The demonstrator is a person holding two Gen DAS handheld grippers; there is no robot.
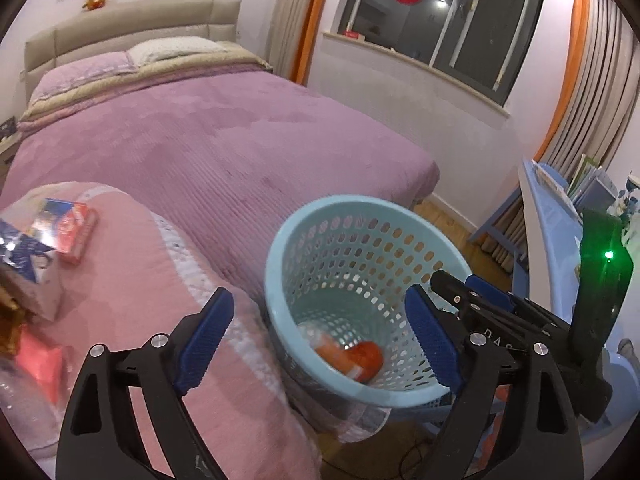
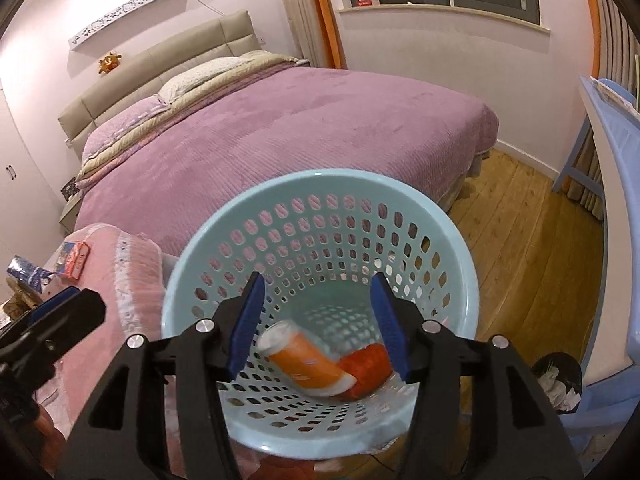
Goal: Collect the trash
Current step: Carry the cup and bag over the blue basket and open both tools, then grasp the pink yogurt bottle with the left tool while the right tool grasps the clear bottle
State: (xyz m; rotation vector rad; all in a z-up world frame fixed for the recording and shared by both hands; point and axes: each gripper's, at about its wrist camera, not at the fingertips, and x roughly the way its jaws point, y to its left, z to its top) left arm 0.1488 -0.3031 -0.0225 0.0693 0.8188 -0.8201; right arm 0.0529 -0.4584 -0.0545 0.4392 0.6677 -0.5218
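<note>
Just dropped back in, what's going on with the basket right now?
A person is collecting trash with two handheld grippers. Both the left gripper and the right gripper are open and empty over the light blue basket. An orange can and a red wrapper already lie at its bottom. A red box and a blue foil packet are on the pink quilt to the left.

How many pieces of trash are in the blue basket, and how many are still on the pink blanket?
In the basket: 2, the orange can and the red wrapper.
On the pink blanket: 2 clearly seen, the red box and the blue foil wrapper.
Total: 4
</note>
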